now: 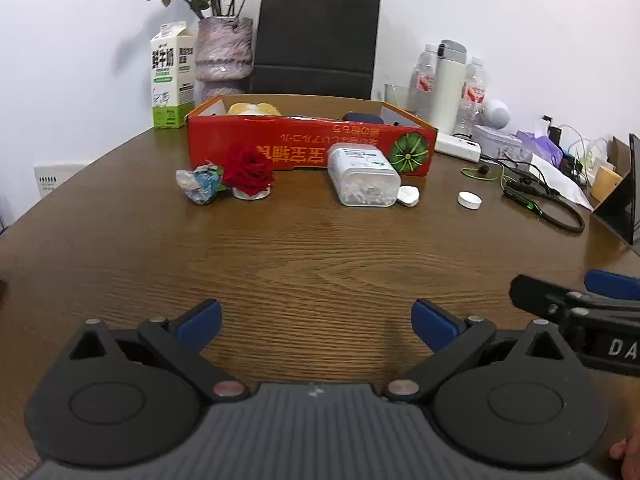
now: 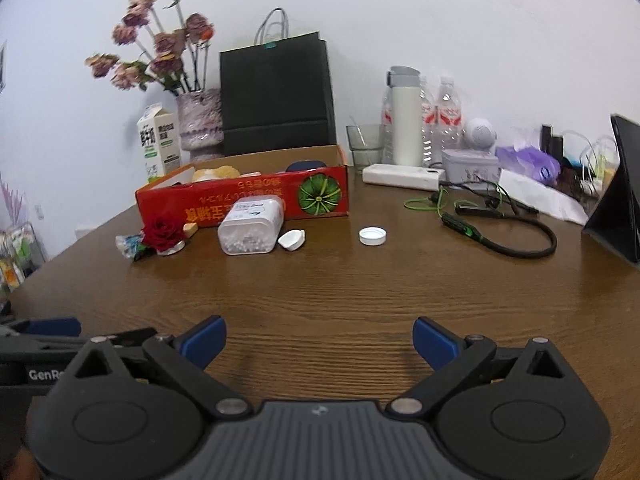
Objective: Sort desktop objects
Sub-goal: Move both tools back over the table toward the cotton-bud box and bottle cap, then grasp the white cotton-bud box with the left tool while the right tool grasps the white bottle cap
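A red cardboard box (image 1: 308,148) (image 2: 244,198) stands open at the back of the wooden table, with a yellow thing and a dark thing inside. In front of it lie a crumpled wrapper (image 1: 199,184) (image 2: 127,244), a red rose (image 1: 248,172) (image 2: 162,233), a clear container of white beads (image 1: 362,176) (image 2: 252,226) on its side, its white lid (image 1: 408,195) (image 2: 292,239) and a white bottle cap (image 1: 469,200) (image 2: 372,236). My left gripper (image 1: 316,324) and right gripper (image 2: 318,342) are both open and empty, low over the near table.
A milk carton (image 1: 172,76), vase of dried flowers (image 1: 224,52), black paper bag (image 1: 316,36), bottles and a white flask (image 2: 404,116), glass (image 2: 364,146), power bank (image 2: 402,176), cables and neckband earphones (image 2: 500,232), and a tablet stand (image 2: 620,196) crowd the back and right.
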A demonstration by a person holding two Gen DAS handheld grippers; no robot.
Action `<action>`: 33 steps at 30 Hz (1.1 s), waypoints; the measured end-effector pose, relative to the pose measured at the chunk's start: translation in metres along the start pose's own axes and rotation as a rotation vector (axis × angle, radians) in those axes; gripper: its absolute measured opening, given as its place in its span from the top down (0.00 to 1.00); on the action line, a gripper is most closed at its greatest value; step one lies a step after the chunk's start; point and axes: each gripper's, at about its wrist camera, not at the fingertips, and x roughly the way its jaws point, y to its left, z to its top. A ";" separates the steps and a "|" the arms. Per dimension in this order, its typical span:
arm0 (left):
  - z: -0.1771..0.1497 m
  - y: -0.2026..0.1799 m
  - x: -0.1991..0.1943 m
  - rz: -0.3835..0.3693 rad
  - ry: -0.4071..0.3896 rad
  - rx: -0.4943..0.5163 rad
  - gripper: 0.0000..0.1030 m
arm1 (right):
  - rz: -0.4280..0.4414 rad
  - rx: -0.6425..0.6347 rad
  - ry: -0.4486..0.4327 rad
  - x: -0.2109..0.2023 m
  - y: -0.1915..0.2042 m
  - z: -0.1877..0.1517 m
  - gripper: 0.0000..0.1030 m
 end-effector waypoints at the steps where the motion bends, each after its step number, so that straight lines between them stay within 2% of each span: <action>1: 0.000 -0.001 0.000 0.004 0.001 0.004 0.00 | 0.002 -0.007 0.001 0.000 0.002 0.000 0.03; 12: 0.005 -0.001 0.007 -0.010 0.030 0.006 0.00 | -0.006 0.006 0.028 0.006 -0.003 0.003 0.03; 19: 0.023 0.005 0.018 -0.019 0.008 0.016 0.00 | 0.001 0.017 0.039 0.023 -0.005 0.016 0.03; 24: 0.049 0.014 0.039 -0.010 -0.015 0.025 0.00 | 0.012 -0.027 0.022 0.045 -0.001 0.033 0.04; 27: 0.067 0.013 0.057 -0.028 -0.044 0.049 0.01 | -0.010 -0.075 0.031 0.068 0.001 0.046 0.06; 30: 0.088 0.010 0.083 -0.067 -0.004 0.027 0.04 | -0.067 -0.100 0.058 0.098 -0.003 0.060 0.16; 33: 0.104 0.000 0.111 -0.110 0.011 0.039 0.02 | -0.090 -0.104 0.068 0.122 -0.014 0.074 0.19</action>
